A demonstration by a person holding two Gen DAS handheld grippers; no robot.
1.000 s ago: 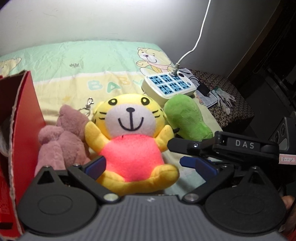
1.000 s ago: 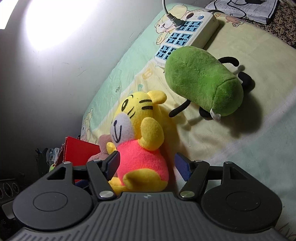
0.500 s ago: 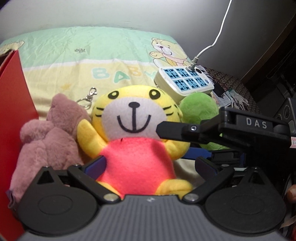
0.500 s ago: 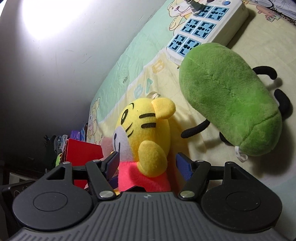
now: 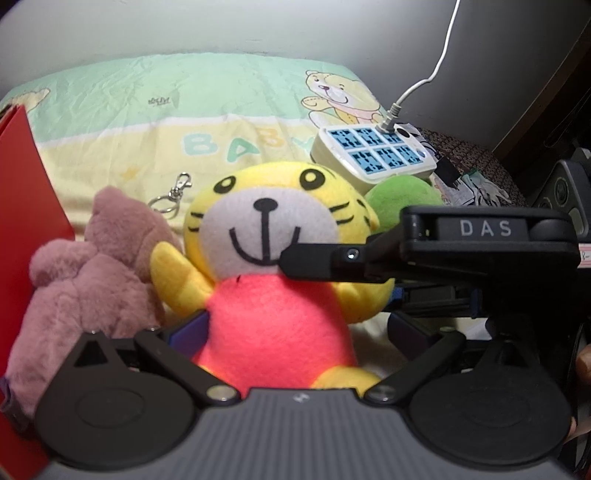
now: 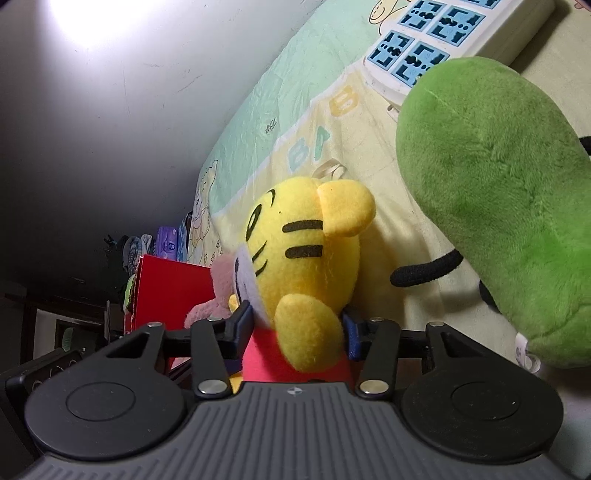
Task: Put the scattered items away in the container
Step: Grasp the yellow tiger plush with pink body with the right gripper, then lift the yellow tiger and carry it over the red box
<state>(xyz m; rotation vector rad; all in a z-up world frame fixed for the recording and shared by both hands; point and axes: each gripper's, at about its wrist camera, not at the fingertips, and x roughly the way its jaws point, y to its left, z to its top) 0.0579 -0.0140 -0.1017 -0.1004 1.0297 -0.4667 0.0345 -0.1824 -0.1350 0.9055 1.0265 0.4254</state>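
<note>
Your right gripper just closed on tiger plush; left gripper wide around it. Pink plush touches tiger, red box beyond. Green plush, power strip behind tiger.

The yellow tiger plush is sitting at the middle of the bed, filling the space between the fingers of both grippers. On its left the pink plush is pressing against it, and the red box wall is closing that side off just beyond. On the right the green plush is lying just beside the tiger, with the white power strip and its cable blocking the far right corner. The right gripper is crossing in front of the left wrist view. Behind the toys, past a small key ring, the sheet is lying bare up to the wall.
</note>
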